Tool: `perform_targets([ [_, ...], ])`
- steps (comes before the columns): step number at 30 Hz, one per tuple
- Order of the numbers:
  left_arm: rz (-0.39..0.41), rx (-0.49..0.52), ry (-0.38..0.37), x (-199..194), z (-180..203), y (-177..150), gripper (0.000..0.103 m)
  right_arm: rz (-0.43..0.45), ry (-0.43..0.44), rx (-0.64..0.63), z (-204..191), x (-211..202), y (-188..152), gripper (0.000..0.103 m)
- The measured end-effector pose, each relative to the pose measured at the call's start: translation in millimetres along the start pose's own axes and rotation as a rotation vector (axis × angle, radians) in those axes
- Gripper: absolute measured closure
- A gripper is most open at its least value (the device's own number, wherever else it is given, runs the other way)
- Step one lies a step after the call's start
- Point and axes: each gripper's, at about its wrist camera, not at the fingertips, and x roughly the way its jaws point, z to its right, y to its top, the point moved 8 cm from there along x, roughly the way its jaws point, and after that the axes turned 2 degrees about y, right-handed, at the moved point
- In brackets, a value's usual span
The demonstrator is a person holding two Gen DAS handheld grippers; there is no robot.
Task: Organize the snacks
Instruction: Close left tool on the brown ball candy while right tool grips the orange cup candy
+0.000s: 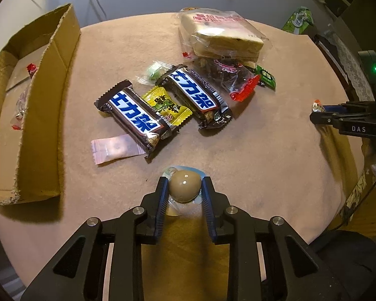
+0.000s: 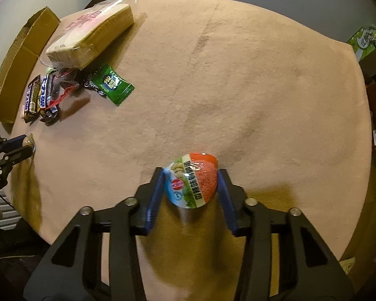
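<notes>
Egg (image 1: 185, 186) sits between the pads of my left tool (image 1: 184, 188), a brown one in a clear pack, low on the tabletop (image 1: 263, 150); both pads touch its sides, so that tool is pinching it. My right tool (image 2: 191, 179) straddles a second egg pack (image 2: 191, 180), printed orange, white and green. Its left pad touches the wrapper, but the right pad looks just clear of it, so I read that tool as spread around the pack, not gripping.

Beyond the left tool lies a pale pink sachet (image 1: 116, 148), partly tucked under one of two dark chocolate bars (image 1: 137, 115). A yellow candy (image 1: 168, 105) lies between the bars. Farther on come a small clear green sweet (image 1: 154, 72), a red-edged bag of dark fruit (image 1: 228, 77) and a green candy (image 2: 111, 84), then a wrapped stack of sliced bread (image 1: 220, 37) resting on the bag.

A cardboard box (image 1: 50, 100) stands along the left edge of the tabletop, with a wrapped sweet (image 1: 18, 115) inside. A green carton (image 2: 366, 41) stands off the far right edge.
</notes>
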Motion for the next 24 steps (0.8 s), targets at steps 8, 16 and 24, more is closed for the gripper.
perform_targets([
  [8,0.010,-0.022,-0.015,-6,-7,-2,0.078,0.022,0.011,0.012,-1,-8,-3,0.065],
  [16,0.039,-0.038,-0.032,-22,-15,-2,0.078,0.068,0.029,-0.002,-14,-34,1,0.065],
  [24,0.084,-0.056,-0.033,-44,-24,0,0.078,0.115,0.062,-0.052,-36,-59,9,0.065],
])
